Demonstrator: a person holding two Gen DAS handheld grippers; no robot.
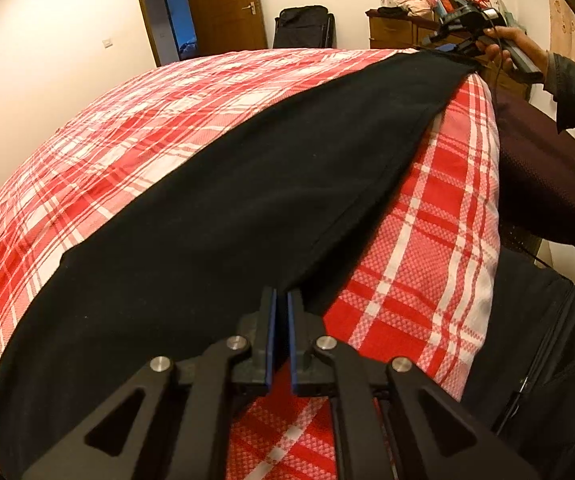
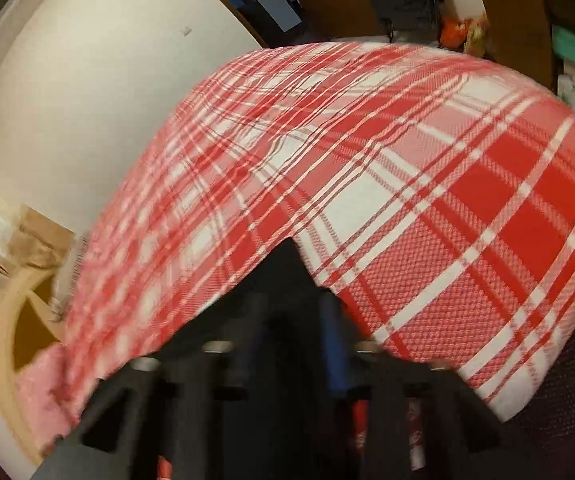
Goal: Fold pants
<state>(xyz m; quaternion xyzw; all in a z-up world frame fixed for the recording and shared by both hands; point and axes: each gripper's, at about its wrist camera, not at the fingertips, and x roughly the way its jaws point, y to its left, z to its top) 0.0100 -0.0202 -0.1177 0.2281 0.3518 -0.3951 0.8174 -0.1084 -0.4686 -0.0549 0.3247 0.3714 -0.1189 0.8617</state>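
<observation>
**Pants stretched across bed, both ends pinched**

Black pants (image 1: 223,208) lie diagonally over the red plaid bedspread (image 1: 135,120), running from lower left of the left wrist view up to the upper right. Left gripper (image 1: 280,300) sits bottom centre, jaws narrow, blue pads close together with the near edge of the dark cloth at the tips; looks pinched, though how much fabric is caught is hard to see. Right gripper (image 1: 453,46) in the upper right of the same view, held by a hand (image 1: 507,46), sits at the far end of the pants; fabric rises to it, so likely gripped. In the right wrist view the right gripper (image 2: 293,276) is blurred, with dark cloth peaking between the fingers and plaid beyond.

Judgement: mid-fold, garment pulled taut between the two ends.

Risks:
- Thin pinch at the left tips could slip if tension goes up.
- Uneven lift would skew the fold, so edges won't line up.
- The blurred right view suggests fast motion; a jerk could drag the bedspread or drop the far end.
- The near flap at centre right hangs loose and could bunch under.
</observation>
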